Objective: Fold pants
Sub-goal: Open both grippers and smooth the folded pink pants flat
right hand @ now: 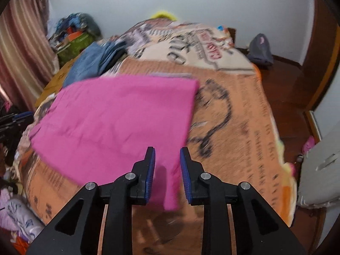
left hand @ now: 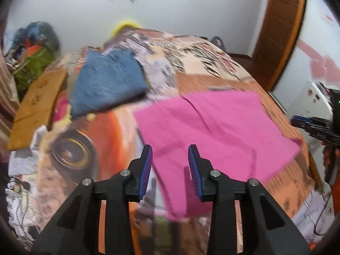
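The pink pants (left hand: 208,131) lie folded flat on the patterned bedspread (left hand: 212,63); they also show in the right wrist view (right hand: 119,119). My left gripper (left hand: 170,150) is open and empty, hovering above the pants' near left corner. My right gripper (right hand: 167,152) is open and empty, above the pants' near right corner. The right gripper also shows at the right edge of the left wrist view (left hand: 314,127). Both views are blurred by motion.
A folded blue garment (left hand: 108,80) lies on the bed's far left, also in the right wrist view (right hand: 93,61). A cardboard sheet (left hand: 36,106) and a clothes heap (left hand: 31,48) sit left. A wooden door frame (left hand: 280,31) and a grey bag (right hand: 260,51) are right.
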Tool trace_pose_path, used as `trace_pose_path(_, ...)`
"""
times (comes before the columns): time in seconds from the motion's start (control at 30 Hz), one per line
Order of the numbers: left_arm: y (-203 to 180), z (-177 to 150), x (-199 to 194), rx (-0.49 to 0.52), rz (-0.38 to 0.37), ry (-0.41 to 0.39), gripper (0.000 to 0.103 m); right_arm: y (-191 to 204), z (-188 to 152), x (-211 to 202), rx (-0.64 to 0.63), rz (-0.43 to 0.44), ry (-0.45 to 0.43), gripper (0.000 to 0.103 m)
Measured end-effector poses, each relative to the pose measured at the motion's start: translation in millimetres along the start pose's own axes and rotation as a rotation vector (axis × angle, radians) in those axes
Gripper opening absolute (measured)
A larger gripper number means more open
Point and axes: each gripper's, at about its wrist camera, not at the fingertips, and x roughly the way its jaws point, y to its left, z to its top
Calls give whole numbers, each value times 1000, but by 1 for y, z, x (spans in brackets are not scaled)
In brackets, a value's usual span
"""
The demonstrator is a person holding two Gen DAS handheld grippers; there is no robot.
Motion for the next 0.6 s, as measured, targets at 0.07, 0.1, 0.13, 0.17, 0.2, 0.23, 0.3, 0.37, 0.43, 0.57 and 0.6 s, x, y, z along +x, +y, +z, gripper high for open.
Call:
trace_pose_path(0.07, 13, 15, 8, -21, 29, -9, 36, -10, 13, -3, 19, -16, -32, 30)
trace_pose_path(0.1, 19, 19, 12, -32, 35, -11, 37, -12, 19, -2, 24, -20, -44, 32)
trace_pose_path(0.13, 25, 25, 18, -46, 37, -9, 38, -15, 24, -2, 29, -26, -56, 36)
trace_pose_path(0.17, 31, 30, 25, -58, 39, -2, 38, -18, 30, -1, 31, -30, -63, 39)
trace_pose_path(0.2, 36, 35, 34, -71, 38, 8, 38, -20, 37, 2, 31, -34, -72, 40)
trace_pose_path(0.23, 38, 38, 40, -77, 35, 15, 38, -20, 42, 6, 30, -38, -78, 42)
trace_pose_path(0.3, 43, 43, 59, -92, 20, 42, 38, -22, 54, 15, 28, -44, -81, 44)
trace_pose_path(0.37, 44, 46, 74, -99, 4, 67, 38, -24, 64, 29, 27, -44, -75, 45)
trace_pose_path(0.43, 43, 45, 89, -97, -10, 93, 38, -27, 72, 43, 22, -41, -62, 45)
trace_pose_path(0.57, 44, 40, 112, -117, -40, 139, 38, -33, 85, 81, 24, -31, -15, 45)
trace_pose_path(0.6, 45, 38, 115, -129, -57, 144, 38, -36, 88, 89, 31, -26, -3, 45)
